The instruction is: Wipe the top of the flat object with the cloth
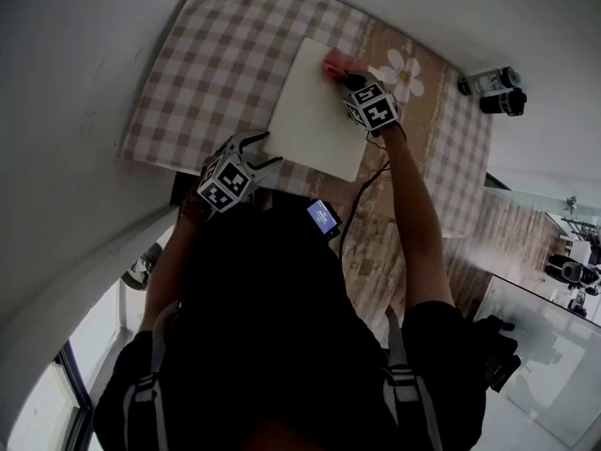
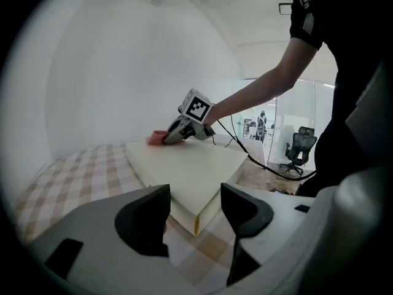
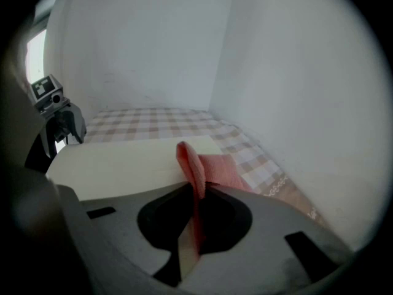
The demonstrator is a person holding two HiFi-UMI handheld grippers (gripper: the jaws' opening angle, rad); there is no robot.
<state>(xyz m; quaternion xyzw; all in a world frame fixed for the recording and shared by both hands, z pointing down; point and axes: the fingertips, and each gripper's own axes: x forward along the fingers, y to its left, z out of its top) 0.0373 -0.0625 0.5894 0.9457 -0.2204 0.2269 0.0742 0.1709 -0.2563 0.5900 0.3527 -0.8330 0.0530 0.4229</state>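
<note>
Head view shows our right gripper point(image 1: 346, 77) clamped on the cloth point(image 1: 334, 64) at the flat object's point(image 1: 315, 116) far corner; its long axis stretches toward our open, empty left gripper point(image 1: 262, 150).

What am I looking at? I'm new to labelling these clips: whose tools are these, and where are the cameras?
No robot here: a person holds a two-jaw tool with a marker cube in each hand. One picture looks down from a camera on the person's head; the other two come from cameras riding on the tools. On a checked tablecloth lies a pale flat board. The right gripper is shut on a pink cloth at the board's far edge. The left gripper is open and empty, by a corner of the board.
</note>
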